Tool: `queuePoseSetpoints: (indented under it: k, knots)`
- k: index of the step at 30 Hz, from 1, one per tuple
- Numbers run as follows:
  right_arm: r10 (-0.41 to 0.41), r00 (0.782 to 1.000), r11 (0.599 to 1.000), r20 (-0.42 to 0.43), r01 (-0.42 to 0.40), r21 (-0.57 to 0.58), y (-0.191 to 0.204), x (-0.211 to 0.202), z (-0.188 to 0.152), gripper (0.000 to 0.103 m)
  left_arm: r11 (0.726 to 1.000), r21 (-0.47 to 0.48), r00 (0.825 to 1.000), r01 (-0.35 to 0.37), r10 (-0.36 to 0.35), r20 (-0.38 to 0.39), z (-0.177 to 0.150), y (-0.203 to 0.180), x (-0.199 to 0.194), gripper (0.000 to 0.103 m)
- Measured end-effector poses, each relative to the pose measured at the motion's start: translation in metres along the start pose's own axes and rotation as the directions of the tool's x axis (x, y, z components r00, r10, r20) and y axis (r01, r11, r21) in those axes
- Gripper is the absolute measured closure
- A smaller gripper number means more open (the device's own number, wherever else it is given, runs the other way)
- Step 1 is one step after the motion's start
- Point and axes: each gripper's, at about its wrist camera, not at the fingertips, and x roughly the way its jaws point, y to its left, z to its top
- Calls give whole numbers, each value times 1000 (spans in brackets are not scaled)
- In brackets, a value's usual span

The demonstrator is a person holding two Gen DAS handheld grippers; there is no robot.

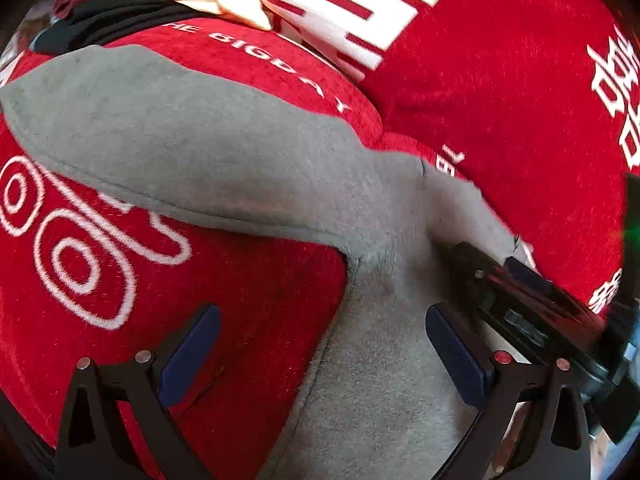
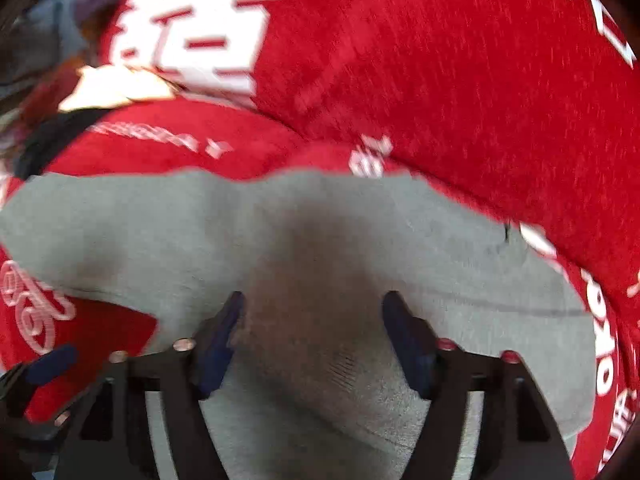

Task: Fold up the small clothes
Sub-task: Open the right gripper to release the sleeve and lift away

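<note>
Clearly, the grey garment (image 1: pixel 240 152) lies spread on a red cloth (image 1: pixel 500 80) that covers the whole surface under both grippers. Seen from the left wrist, it shows a long arm of fabric running up to the left, with a stitched hem along its lower edge, and a second part dropping down between the fingers. The right wrist view is blurred and shows the same garment (image 2: pixel 320 248) as one broad grey sheet, its far edge ragged against the red.

The left gripper (image 1: pixel 322 352) has its jaws spread apart, with grey fabric below the gap and nothing pinched. The right gripper (image 2: pixel 314 336) is likewise parted over the grey cloth, pads clear of it. Only the left wrist view shows the other gripper's black body at the right, lying over the garment's edge.

Printed in white on the red cloth are large Chinese characters (image 1: pixel 340 8), swirl outlines (image 1: pixel 80 248) at the left, and a line of small capitals, partly readable as "HE BIGDAY" (image 1: pixel 256 56). A heap of dark and pale clothes (image 1: pixel 120 4) sits at the far left.
</note>
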Motion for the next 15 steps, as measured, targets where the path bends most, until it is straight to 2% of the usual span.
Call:
queuePoseSetpoints:
  k: [2, 5, 7, 9, 11, 12, 15]
  knots:
    - [44, 999, 999, 29, -43, -17, -4, -22, 3, 28, 1000, -20, 1000, 2, -2, 27, 2, 4, -10, 0]
    - [15, 995, 1000, 94, -15, 5, -31, -58, -2, 27, 999, -35, 999, -8, 10, 53, 8, 5, -23, 0]
    - [-9, 994, 999, 104, 3, 54, -64, -71, -12, 26, 999, 11, 999, -37, 36, 38, 10, -8, -22, 0]
    - [-67, 993, 991, 95, 55, 122, -107, -75, -30, 25, 996, 79, 999, -40, 38, 24, 5, -33, -17, 0]
    - [-129, 991, 967, 28, 120, 226, -156, -69, -53, 25, 985, 173, 1000, -20, 22, -7, -4, -73, -6, 0]
    - [-136, 991, 947, -3, 131, 292, -180, -65, -65, 25, 979, 206, 1000, -10, 13, -16, -8, -87, 0, 0]
    - [-107, 994, 896, -29, 109, 431, -228, -54, -92, 25, 935, 354, 999, 20, -3, -50, -22, -147, 22, 0]
